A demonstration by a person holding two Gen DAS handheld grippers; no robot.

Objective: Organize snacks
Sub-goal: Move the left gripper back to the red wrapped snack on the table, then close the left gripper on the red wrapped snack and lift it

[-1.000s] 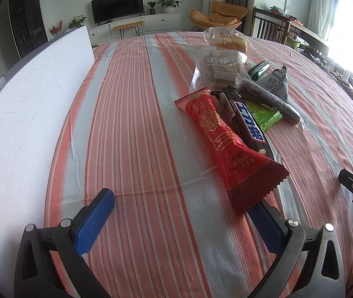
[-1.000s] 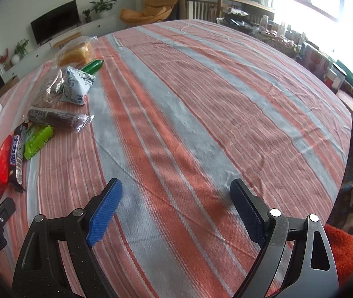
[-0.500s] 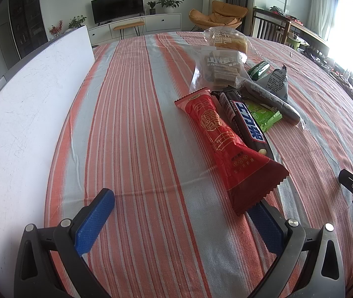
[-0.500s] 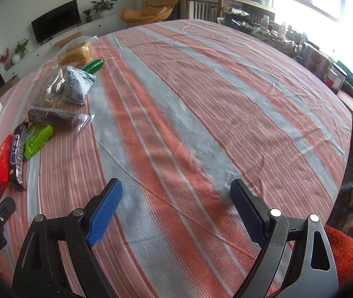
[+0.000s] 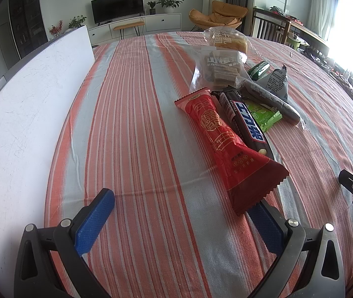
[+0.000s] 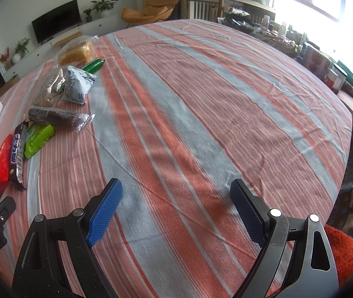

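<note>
Where gripper [image 5: 183,208] gapes, red packet [image 5: 222,139] beside.

Bright daylight, blown-out window [image 6: 325,5] glare at right, sharp focus, fisheye-bent edges.

A woven striped cloth [image 5: 136,129] covers the bench, the red wrapper [image 5: 223,139] is glossy plastic, and the left tool [image 5: 183,211] has textured blue pads [image 5: 94,218].

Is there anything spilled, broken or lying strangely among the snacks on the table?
Nothing looks spilled or torn. The snacks lie in a loose pile: the dark chocolate bar is partly tucked under the red packet, whose end covers one finger of the open left gripper. The right gripper is open over bare tablecloth.
</note>
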